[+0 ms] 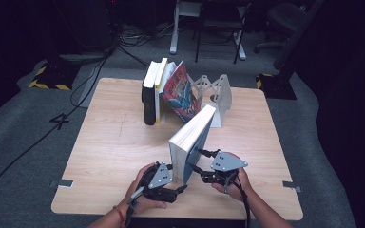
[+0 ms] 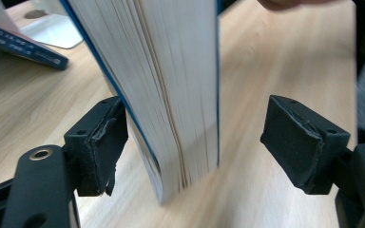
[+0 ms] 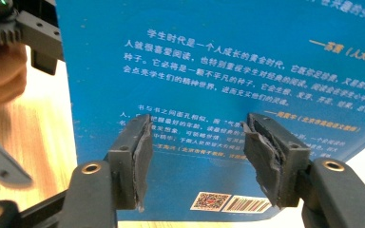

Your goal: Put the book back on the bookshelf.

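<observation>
A thick book with a blue cover (image 1: 192, 135) stands tilted on its lower edge near the table's front, pages facing left. My left gripper (image 1: 177, 178) reaches in at its near corner from the left. In the left gripper view the page block (image 2: 171, 71) sits between the open jaws of the left gripper (image 2: 197, 123); the left pad (image 2: 102, 142) is at the cover and the right pad (image 2: 297, 137) is well apart. My right gripper (image 1: 200, 165) faces the back cover (image 3: 228, 61) from the right. The right gripper (image 3: 199, 130) is open, with nothing between its pads.
At the back of the wooden table (image 1: 114, 142), a black book (image 1: 148, 97) and a pale book stand upright. A red illustrated book (image 1: 180, 92) leans beside them against a white bookend rack (image 1: 218, 92). The other hand and its gripper (image 3: 24, 28) show past the book's edge.
</observation>
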A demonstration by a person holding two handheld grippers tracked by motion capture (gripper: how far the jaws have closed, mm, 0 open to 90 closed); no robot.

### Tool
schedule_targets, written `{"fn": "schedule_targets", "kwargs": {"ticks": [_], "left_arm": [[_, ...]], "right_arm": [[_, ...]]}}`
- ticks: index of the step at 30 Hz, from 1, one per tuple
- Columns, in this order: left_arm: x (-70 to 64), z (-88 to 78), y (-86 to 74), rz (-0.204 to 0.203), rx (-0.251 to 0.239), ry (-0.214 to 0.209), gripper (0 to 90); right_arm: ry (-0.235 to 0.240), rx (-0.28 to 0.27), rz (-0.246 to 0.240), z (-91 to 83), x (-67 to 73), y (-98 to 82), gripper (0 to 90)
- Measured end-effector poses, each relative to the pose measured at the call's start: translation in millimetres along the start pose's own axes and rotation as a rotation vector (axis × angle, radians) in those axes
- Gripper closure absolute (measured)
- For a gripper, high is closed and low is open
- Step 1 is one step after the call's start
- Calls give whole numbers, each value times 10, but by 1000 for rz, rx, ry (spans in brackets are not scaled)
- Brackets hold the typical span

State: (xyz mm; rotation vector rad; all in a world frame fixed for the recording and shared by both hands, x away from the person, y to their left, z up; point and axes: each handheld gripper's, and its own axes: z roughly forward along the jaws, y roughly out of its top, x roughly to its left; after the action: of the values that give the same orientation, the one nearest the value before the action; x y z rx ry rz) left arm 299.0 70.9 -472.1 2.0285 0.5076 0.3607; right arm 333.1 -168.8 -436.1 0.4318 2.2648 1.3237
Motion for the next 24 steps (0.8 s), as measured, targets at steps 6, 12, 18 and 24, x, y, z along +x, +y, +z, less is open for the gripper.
{"fn": "schedule_targets", "kwargs": {"ticks": [6, 12, 18, 24], "left_arm": [[-77, 156, 56, -3, -43, 95, 293], [-68, 211, 50, 4, -49, 106, 382], [-27, 190, 49, 2, -47, 83, 426], [95, 103, 38, -7, -19, 72, 539]], "right_arm": [[-17, 6, 8, -32, -84, -27, 374], [-62, -1, 63, -93, -252, -83, 352], [-89, 15, 93, -144, -371, -152, 345], [-85, 58, 121, -143, -582, -374, 338]]}}
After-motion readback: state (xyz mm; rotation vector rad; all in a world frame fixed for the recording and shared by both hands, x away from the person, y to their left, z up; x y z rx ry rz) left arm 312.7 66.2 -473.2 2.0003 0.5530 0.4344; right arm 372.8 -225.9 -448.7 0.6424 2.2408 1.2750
